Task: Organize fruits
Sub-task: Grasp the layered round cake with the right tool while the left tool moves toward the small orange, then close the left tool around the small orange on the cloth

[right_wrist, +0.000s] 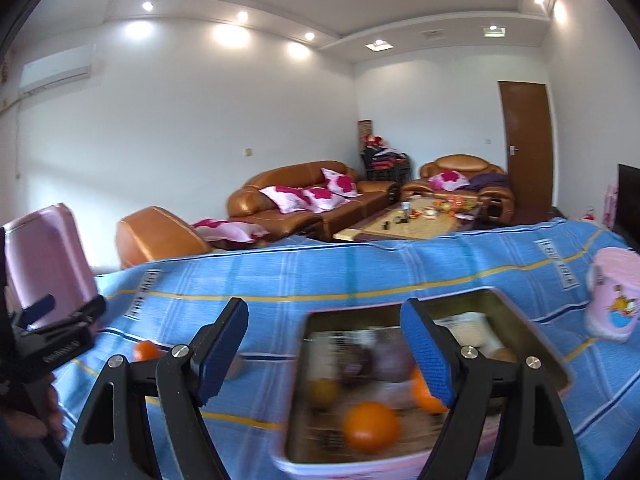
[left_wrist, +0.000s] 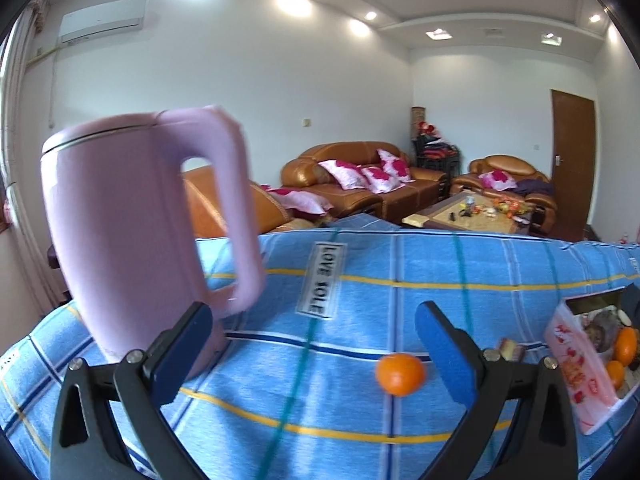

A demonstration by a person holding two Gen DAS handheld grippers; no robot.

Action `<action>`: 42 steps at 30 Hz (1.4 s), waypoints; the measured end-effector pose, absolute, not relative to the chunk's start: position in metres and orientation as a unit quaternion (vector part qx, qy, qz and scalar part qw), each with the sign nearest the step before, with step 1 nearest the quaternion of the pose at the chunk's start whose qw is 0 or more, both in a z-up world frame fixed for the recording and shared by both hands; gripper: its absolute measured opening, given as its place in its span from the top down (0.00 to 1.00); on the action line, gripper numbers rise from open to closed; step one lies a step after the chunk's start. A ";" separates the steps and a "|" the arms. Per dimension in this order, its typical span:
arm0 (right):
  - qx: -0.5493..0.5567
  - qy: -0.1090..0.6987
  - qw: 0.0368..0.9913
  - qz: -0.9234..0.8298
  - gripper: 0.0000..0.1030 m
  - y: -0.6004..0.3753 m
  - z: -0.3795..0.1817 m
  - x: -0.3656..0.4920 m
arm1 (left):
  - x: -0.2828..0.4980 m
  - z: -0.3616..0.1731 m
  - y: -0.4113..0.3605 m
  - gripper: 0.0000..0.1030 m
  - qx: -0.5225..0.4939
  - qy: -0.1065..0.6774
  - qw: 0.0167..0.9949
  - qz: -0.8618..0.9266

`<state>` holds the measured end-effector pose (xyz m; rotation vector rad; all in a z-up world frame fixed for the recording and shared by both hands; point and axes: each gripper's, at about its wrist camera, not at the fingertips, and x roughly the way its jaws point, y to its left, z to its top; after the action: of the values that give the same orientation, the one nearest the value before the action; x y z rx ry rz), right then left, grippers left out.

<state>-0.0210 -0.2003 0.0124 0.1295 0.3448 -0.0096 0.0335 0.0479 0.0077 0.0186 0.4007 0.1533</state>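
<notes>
Gaping left claw (left_wrist: 314,354) beside orange (left_wrist: 399,373)

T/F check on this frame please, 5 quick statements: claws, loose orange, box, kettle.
1. Both claws are open and hold nothing. True: the left claw and the right claw both gape with no object between the pads.
2. A loose orange lies on the blue plaid cloth. True.
3. The box is empty. False: it holds oranges and some darker items, blurred.
4. The pink kettle lies on its side. False: it stands upright, handle toward the camera's right.
5. The loose orange is already clamped by the left claw. False: it sits on the cloth, near the right-hand finger, not gripped.
</notes>
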 end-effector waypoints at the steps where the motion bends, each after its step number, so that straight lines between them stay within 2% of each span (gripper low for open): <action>1: 0.056 0.177 0.983 0.002 0.22 -0.190 0.012 -0.016 | 0.036 0.007 0.052 0.00 0.012 0.199 0.976 0.085; 7: 0.029 0.195 0.980 0.040 0.22 -0.150 0.008 0.000 | 0.048 0.003 0.075 0.00 0.014 0.221 0.965 0.137; 19: -0.051 0.371 0.923 0.082 0.23 -0.109 -0.032 0.077 | 0.054 -0.005 0.087 0.00 -0.013 0.258 0.957 0.134; 24: -0.068 0.421 0.900 0.087 0.37 -0.104 -0.048 0.096 | 0.056 -0.006 0.084 0.00 -0.008 0.260 0.957 0.127; 32: -0.048 0.437 0.893 0.096 0.39 -0.113 -0.049 0.101 | 0.059 -0.009 0.078 0.00 -0.002 0.262 0.957 0.124; 35: -0.046 0.437 0.892 0.105 0.49 -0.113 -0.048 0.102 | 0.059 -0.009 0.078 0.00 -0.001 0.263 0.957 0.123; 37: -0.052 0.435 0.892 0.110 0.60 -0.110 -0.049 0.101 | 0.058 -0.009 0.078 0.00 -0.001 0.263 0.957 0.122; 42: -0.033 0.428 0.896 0.113 0.60 -0.109 -0.046 0.086 | 0.058 -0.008 0.075 0.00 0.000 0.263 0.957 0.120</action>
<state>0.0863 -0.1088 -0.0456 -0.0679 0.8865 0.2339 0.0577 0.0747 -0.0081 -0.0005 0.5332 0.2436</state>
